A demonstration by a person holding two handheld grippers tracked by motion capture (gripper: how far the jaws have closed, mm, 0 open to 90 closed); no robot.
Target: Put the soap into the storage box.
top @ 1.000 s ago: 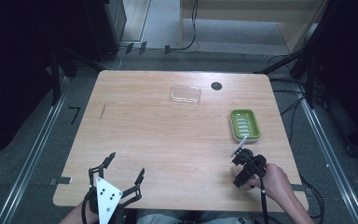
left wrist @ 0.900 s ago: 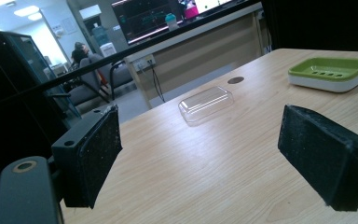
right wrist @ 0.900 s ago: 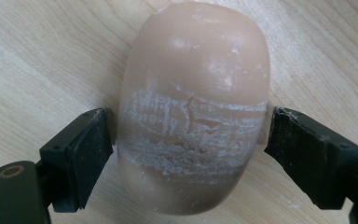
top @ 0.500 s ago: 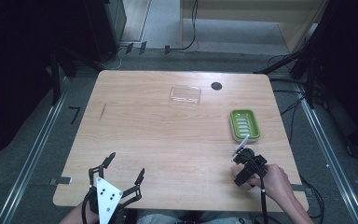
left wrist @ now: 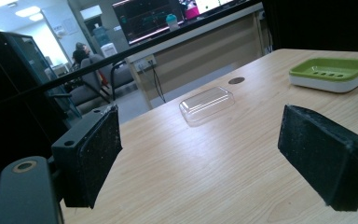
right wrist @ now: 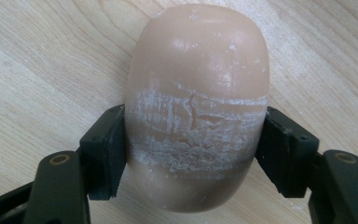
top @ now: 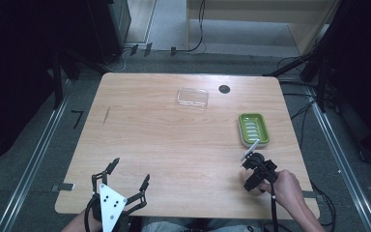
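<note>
- The place reads as a lab or office workroom set up for recording, not a home.
- A bare wooden table [top: 174, 140] stands on grey carpet, with metal rails [top: 34, 159] running along the floor on both sides.
- Black cables [top: 299, 104] trail across the floor around the table, and dark equipment stands close it in.
- Past the table's far edge, the left gripper view shows a long desk [left wrist: 200, 44] carrying lit monitors [left wrist: 151, 16].
- Grey waiting-room chairs [left wrist: 86, 88] stand farther back, with a seated person [left wrist: 80, 53] among them.
- Ceiling panel lights [left wrist: 28, 10] glow over that back area.
</note>
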